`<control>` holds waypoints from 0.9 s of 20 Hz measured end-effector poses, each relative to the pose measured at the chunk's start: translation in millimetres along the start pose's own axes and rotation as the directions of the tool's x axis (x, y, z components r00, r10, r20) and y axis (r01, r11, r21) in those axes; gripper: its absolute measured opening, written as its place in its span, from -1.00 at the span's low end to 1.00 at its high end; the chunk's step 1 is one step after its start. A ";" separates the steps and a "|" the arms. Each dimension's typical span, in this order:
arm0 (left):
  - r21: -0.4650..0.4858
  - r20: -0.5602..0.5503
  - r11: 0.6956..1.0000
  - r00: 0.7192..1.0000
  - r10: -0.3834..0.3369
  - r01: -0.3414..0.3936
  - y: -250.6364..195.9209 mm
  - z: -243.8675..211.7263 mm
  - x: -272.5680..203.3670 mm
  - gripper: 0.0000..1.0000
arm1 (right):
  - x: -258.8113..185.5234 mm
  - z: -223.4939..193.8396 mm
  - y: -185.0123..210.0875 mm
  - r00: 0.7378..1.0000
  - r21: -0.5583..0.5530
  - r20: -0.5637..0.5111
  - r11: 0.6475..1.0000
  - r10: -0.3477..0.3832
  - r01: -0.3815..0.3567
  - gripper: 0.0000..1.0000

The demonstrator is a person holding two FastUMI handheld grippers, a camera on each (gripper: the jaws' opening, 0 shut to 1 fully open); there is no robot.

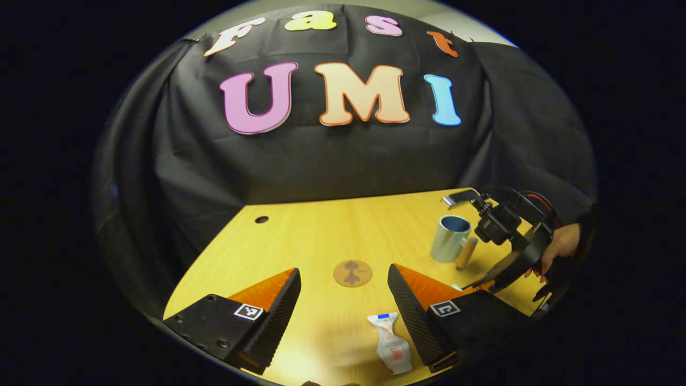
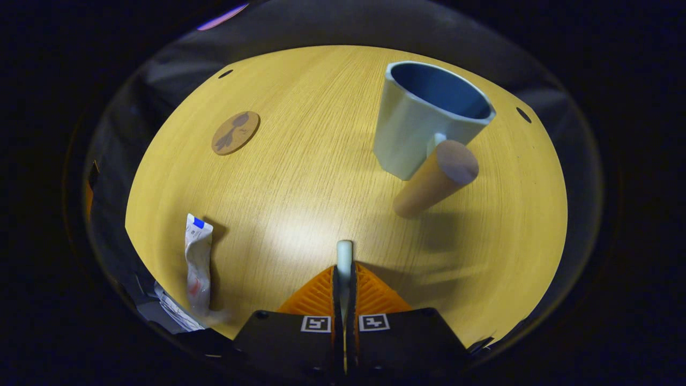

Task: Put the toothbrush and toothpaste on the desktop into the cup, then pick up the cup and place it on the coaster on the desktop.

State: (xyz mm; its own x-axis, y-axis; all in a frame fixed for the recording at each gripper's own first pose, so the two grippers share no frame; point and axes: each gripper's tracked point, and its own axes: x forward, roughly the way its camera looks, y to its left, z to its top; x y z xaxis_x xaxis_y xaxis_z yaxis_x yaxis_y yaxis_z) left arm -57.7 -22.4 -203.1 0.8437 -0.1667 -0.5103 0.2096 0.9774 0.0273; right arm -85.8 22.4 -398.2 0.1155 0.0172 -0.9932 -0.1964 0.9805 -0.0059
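In the right gripper view, the right gripper (image 2: 343, 268) is sitting at the bottom centre of the frame with its fingers pressed together on the toothbrush (image 2: 344, 256), whose pale end is poking up just past the tips. The rest of the brush is hidden between the fingers. Up and to the right, the cup (image 2: 423, 126) is standing upright on the table (image 2: 300, 177), open mouth showing a blue inside, and a tan wooden handle (image 2: 435, 178) is jutting from its near side toward the camera. The coaster (image 2: 235, 132) is lying flat in the upper left, well apart from the cup. The toothpaste (image 2: 198, 262) is lying at the lower left, near the table's edge (its blue-marked end pointing up the frame).

In the left gripper view, the left gripper (image 1: 343, 287) is hanging low over the table with its fingers spread wide and nothing between them. The toothpaste (image 1: 390, 343) is lying just beside the inner face of the right-hand finger, at the bottom of the frame. The coaster (image 1: 352, 273) is showing in the gap between the fingertips, farther off. At the right of the frame the cup (image 1: 450, 238) is standing, and just beyond it a hand (image 1: 560, 247) is holding the right gripper (image 1: 485, 284), whose fingers I cannot make out from here.
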 end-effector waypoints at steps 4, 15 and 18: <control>-0.021 -0.174 0.999 0.984 -0.047 0.044 -19.5 -53.7 12.6 0.94 | -0.2 0.1 0.5 1.000 0.014 0.022 1.000 0.013 -0.013 -0.91; -0.056 -0.448 0.997 0.891 -0.070 0.051 -38.2 -131.8 30.9 0.89 | -0.4 1.4 0.5 0.998 0.009 0.060 1.000 0.026 -0.026 -0.90; -0.086 -0.491 0.994 0.866 -0.096 0.061 -46.7 -143.3 33.0 0.89 | 0.0 1.0 0.8 0.998 0.006 0.064 1.000 0.030 -0.031 -0.91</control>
State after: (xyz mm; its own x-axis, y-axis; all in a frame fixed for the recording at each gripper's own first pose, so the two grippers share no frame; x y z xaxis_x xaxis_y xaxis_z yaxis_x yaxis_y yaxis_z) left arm -110.4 -54.9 -344.4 0.4680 -0.1743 -0.8664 0.2177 0.9729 -0.0781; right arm -85.0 23.4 -398.0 0.1713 0.0594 -0.9834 -0.1936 0.9808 0.0255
